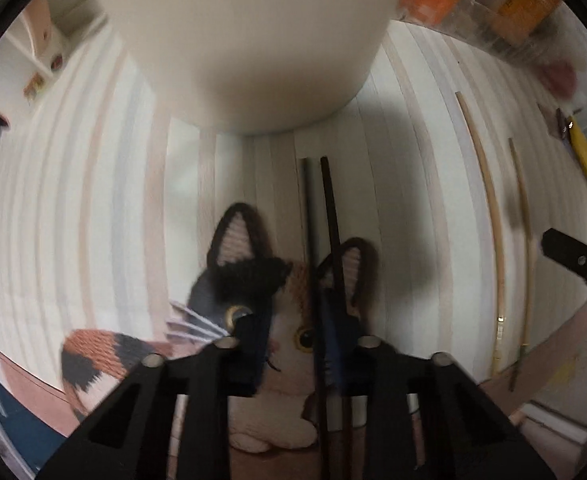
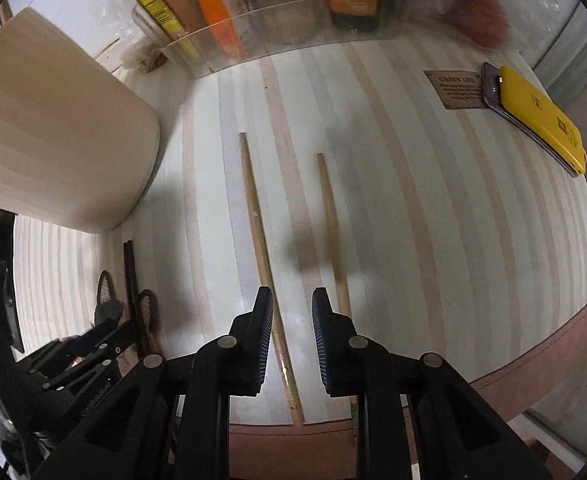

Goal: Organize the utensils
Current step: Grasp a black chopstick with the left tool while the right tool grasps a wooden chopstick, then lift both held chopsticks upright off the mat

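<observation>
A pair of dark chopsticks lies on a striped mat, its near end over a knitted cat holder. My left gripper is open, with the dark chopsticks running along its right finger; it also shows in the right wrist view. A large cream cup stands just beyond. Two light wooden chopsticks lie side by side on the mat. My right gripper is open just above their near ends, one stick between its fingers.
A clear organizer with boxes and bottles stands at the mat's far edge. A yellow-cased phone and a small brown label lie at the far right. The table's front edge is close.
</observation>
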Demonstrator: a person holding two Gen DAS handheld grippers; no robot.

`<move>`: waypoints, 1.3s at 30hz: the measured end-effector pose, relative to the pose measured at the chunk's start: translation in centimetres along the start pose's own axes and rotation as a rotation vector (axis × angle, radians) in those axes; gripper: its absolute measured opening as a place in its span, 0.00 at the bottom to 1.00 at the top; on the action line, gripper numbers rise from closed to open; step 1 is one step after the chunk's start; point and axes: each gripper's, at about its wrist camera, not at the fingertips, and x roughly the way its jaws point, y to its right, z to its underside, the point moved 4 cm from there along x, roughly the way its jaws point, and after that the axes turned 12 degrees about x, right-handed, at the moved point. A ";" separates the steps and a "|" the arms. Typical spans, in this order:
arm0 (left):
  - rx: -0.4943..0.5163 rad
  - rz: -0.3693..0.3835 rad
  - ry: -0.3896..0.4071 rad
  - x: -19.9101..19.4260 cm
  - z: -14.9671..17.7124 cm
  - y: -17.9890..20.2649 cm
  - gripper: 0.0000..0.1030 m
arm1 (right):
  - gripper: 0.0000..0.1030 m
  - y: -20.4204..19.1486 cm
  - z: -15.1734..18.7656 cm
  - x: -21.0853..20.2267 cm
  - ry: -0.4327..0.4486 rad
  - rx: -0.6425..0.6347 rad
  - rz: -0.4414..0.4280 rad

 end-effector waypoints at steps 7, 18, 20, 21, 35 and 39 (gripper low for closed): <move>-0.100 -0.004 0.003 -0.6 1.1 -3.5 0.03 | 0.21 -0.2 0.0 -0.1 -0.013 -0.011 -0.009; -0.237 -0.066 -0.029 0.1 3.6 -10.2 0.03 | 0.21 -3.0 0.0 4.6 -0.094 -0.104 0.062; -0.222 -0.083 -0.023 0.2 3.9 -10.0 0.03 | 0.10 -3.5 0.3 4.6 -0.072 -0.136 0.093; -0.217 -0.084 -0.023 0.3 3.8 -9.9 0.03 | 0.08 -3.6 0.5 4.7 -0.076 -0.145 0.110; -0.116 -0.071 -0.033 1.0 5.6 -1.8 0.03 | 0.07 -4.0 5.4 4.3 -0.166 -0.192 0.110; -0.097 -0.084 -0.028 1.0 5.6 -1.4 0.03 | 0.08 -4.2 5.3 4.4 -0.166 -0.190 0.115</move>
